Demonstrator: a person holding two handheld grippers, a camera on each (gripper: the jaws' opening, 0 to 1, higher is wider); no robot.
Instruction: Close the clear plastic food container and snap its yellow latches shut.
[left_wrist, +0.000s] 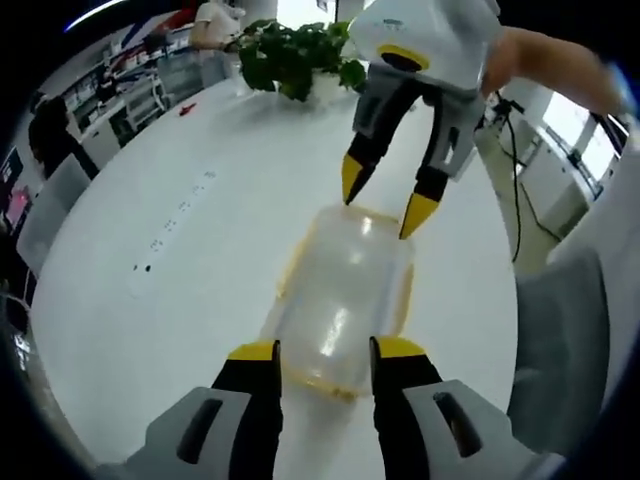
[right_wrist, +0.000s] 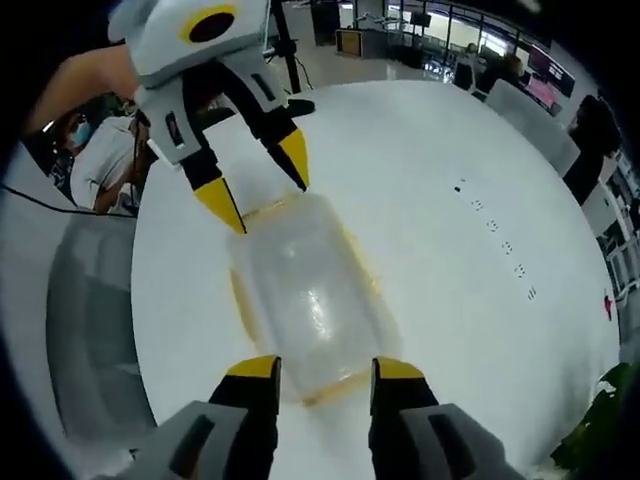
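Clear rectangular plastic food container w/ yellow rim (left_wrist: 345, 300) is lying on the round white table (left_wrist: 180, 260), lid on top; yellow edge is showing along both long sides and at the near end. Can't tell whether the latches are snapped.

Left gripper view: left gripper (left_wrist: 326, 352), grey body w/ black jaws and yellow tips, is sitting at the container's near short end, jaws apart at moderate width, one tip each side of that end, nothing clamped. Right gripper (left_wrist: 383, 208) is coming in from the top, jaws also spread, both yellow tips pointing down at the far short end, just at or touching the rim; contact unclear. Leafy green potted plant (left_wrist: 295, 55) is standing at the far side of the table. Row of small dark marks (left_wrist: 175, 220) is running across the tabletop, well apart from the container.

Right gripper view: the container (right_wrist: 305, 300) is lying lengthwise ahead; right gripper (right_wrist: 326, 367) is bracketing the near end, jaws parted, empty. Left gripper (right_wrist: 262, 188) is reaching down at the opposite end, tips by the rim. Grey chair (right_wrist: 90, 330) is standing beside the table edge.
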